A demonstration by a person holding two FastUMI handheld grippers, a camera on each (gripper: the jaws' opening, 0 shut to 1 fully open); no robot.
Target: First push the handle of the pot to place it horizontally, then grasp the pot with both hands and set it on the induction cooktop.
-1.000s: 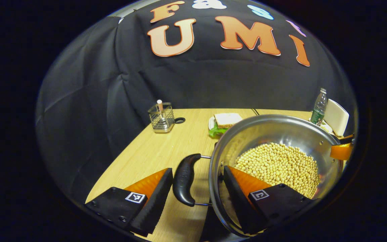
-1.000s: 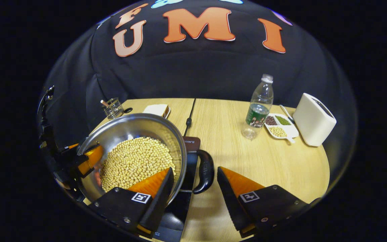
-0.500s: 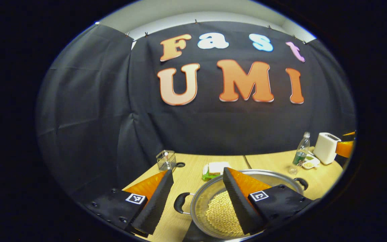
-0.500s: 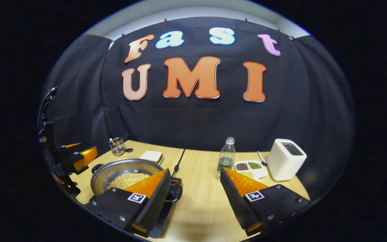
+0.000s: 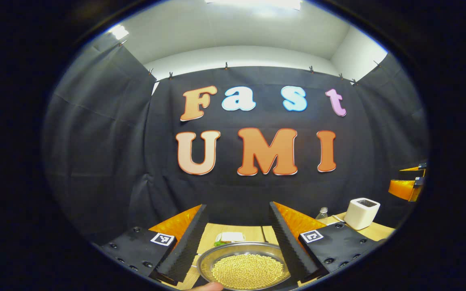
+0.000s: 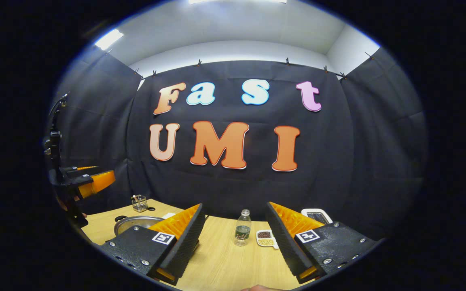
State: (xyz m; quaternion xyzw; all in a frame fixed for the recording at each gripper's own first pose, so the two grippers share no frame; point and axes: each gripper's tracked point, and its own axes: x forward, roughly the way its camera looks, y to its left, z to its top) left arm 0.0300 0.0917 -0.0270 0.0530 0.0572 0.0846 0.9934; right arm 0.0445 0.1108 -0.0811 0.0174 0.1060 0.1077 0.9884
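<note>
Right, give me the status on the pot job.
Looks essentially done. The pot of beans sits low on the table, and neither gripper holds it. The left gripper and the right gripper are open and raised above it. The cooktop under it can't be made out now, so the final seating stays unconfirmed. Nothing obvious remains.

My tongs are working in a staged recording booth, not a real kitchen: black cloth (image 6: 370, 161) clipped up as walls, with white room wall and ceiling lights (image 6: 109, 38) above it. On the wooden table (image 6: 225, 262) I note kitchen props: a pot of beans (image 5: 247, 268), water bottle (image 6: 242, 228), white toaster (image 5: 361, 213) and wire utensil holder (image 6: 139, 203).
</note>
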